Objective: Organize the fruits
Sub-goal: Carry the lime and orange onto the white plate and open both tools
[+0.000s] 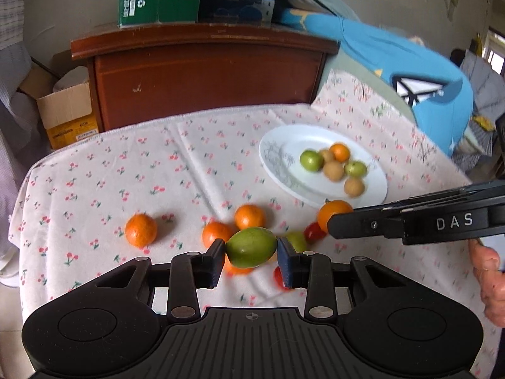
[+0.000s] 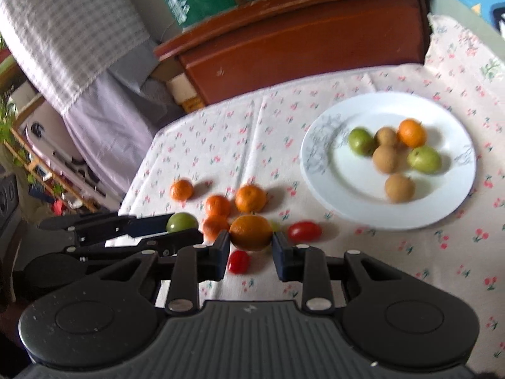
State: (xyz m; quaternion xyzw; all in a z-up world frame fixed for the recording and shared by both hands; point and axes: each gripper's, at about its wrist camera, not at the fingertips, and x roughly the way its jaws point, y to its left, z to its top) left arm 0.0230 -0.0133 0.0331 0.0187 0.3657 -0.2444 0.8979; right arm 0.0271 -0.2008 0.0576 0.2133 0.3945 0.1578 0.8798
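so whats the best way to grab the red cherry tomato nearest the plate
Grip the red cherry tomato across its narrow middle, coming from above. It lies on its side, long axis across the cloth, with free cloth before and behind it.

Blk grippers (image 1: 251, 260), ribbed bases, silver screws, "DAS" mark.

oranges (image 1: 141, 230) 6 | green fruits (image 1: 251, 247) 4 | brown fruits (image 1: 354, 187) 3 | red tomatoes (image 1: 314, 231) 2 | plate (image 1: 277, 145) 1

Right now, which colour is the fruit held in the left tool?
Green: an oval green fruit sits between the left tool pads, clearest in the left wrist view.
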